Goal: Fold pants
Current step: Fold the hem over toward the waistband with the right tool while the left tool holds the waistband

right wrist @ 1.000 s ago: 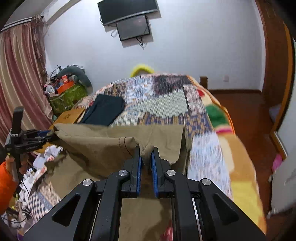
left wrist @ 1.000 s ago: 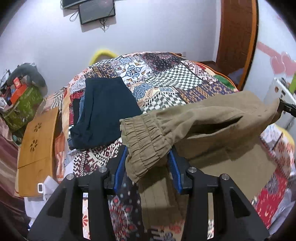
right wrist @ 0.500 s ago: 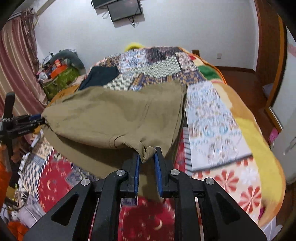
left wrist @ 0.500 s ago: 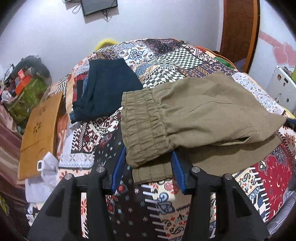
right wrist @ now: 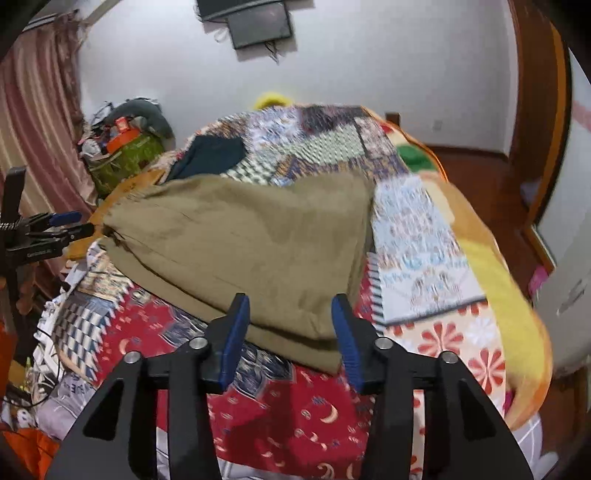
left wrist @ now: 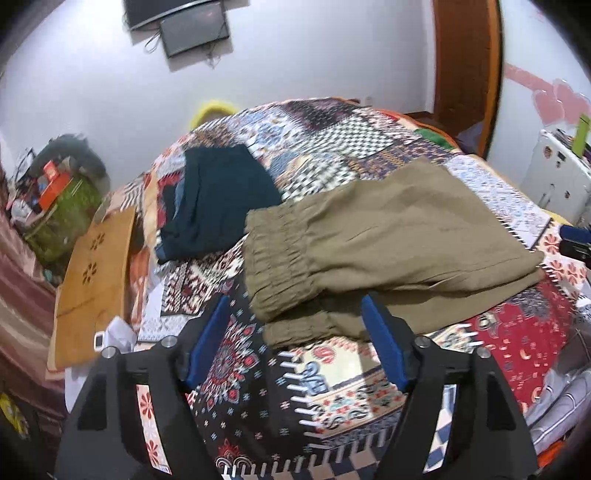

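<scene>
Two grippers: both are spread wide with nothing between their blue pads.
Left gripper point(left wrist: 295, 325): its fingers stand apart at the gathered end of the pants, not touching the cloth as far as the left wrist view shows; a blue pad point(left wrist: 208, 332) sits over the patterned quilt beside the lower waistband.
Right gripper point(right wrist: 291, 328): its fingers are apart and frame the near edge of the folded cloth; whether a pad point(right wrist: 236, 332) touches the fabric cannot be told.
Pants point(left wrist: 369, 251): olive-green, lying flat on the quilt, folded over on themselves into two layers, the upper layer set slightly back so the lower one shows along the near edge.
Long axis: it runs across the bed, from the elastic waistband point(left wrist: 280, 266) near the left gripper to the far end near the right gripper.
Waistband direction: the ruched band points toward the dark folded garment point(left wrist: 218, 210), which lies just beside it, apart by a strip of quilt.
Quilt point(left wrist: 332, 398): a patchwork of many patterns covering the bed.
Bedside: a tan wooden board point(left wrist: 92, 280) lies off the bed's edge near the dark garment.
Wall: a dark screen point(right wrist: 258, 18) hangs above the far end of the bed.
</scene>
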Action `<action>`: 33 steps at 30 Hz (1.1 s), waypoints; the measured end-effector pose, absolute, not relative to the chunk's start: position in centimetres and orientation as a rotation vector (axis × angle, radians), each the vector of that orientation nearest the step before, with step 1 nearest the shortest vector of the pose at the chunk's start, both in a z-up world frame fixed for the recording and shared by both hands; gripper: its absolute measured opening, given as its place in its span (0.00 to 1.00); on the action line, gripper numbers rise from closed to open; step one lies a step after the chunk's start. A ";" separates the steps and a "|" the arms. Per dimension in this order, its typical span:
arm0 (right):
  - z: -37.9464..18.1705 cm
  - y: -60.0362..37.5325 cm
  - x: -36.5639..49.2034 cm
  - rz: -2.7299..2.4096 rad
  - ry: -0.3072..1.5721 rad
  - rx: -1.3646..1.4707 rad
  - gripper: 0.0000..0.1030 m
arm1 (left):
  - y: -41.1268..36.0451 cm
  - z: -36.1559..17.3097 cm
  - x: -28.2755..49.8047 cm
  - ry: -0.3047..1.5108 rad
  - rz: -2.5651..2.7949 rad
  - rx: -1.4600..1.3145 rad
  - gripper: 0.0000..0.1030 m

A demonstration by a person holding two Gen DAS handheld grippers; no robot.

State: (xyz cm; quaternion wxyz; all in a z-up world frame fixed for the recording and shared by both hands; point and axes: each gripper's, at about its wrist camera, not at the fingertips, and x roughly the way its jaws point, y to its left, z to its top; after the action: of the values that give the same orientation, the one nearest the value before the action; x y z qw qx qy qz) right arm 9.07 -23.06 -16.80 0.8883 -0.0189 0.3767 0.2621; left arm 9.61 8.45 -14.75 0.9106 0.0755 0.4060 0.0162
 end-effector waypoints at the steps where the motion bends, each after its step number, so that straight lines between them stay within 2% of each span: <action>1: -16.3 -22.6 9.0 0.561 0.771 -0.044 0.47 | 7.8 -14.5 9.8 0.832 0.018 0.181 0.76; 4: -15.7 -21.2 9.2 0.600 0.749 -0.062 0.50 | 5.9 -14.7 10.4 0.827 -0.004 0.272 0.79; 11: -17.1 -17.0 10.0 0.694 0.776 -0.129 0.50 | 2.5 -17.8 12.4 0.879 -0.061 0.470 0.80; 16: -18.7 -14.5 10.5 0.746 0.820 -0.168 0.50 | 1.0 -19.4 13.3 0.898 -0.089 0.546 0.80; 22: -19.8 -12.1 11.2 0.771 0.834 -0.217 0.50 | -0.2 -18.8 14.0 0.883 -0.143 0.559 0.79; 24: -20.0 -11.7 11.4 0.776 0.832 -0.226 0.50 | -0.4 -18.4 14.3 0.881 -0.159 0.545 0.77; 27: -20.0 -11.3 11.7 0.778 0.820 -0.230 0.50 | -0.3 -17.8 14.7 0.898 -0.206 0.484 0.64; 29: -19.9 -11.2 11.8 0.775 0.801 -0.242 0.50 | -0.1 -17.5 15.0 0.916 -0.236 0.431 0.51; 30: -19.8 -11.2 11.7 0.772 0.790 -0.247 0.46 | 0.0 -17.4 15.0 0.919 -0.245 0.410 0.48; 31: -19.7 -11.2 11.7 0.771 0.785 -0.250 0.36 | 0.0 -17.2 15.1 0.920 -0.251 0.389 0.40; 33: -19.3 -11.4 11.5 0.769 0.773 -0.257 0.27 | 0.0 -16.8 15.0 0.913 -0.253 0.366 0.36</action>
State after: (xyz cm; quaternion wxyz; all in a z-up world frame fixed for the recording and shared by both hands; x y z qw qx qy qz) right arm 11.53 -11.36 -19.33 0.8471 -0.1221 0.3666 0.3649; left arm 14.99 0.01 -16.77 0.8738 0.1753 0.4372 -0.1209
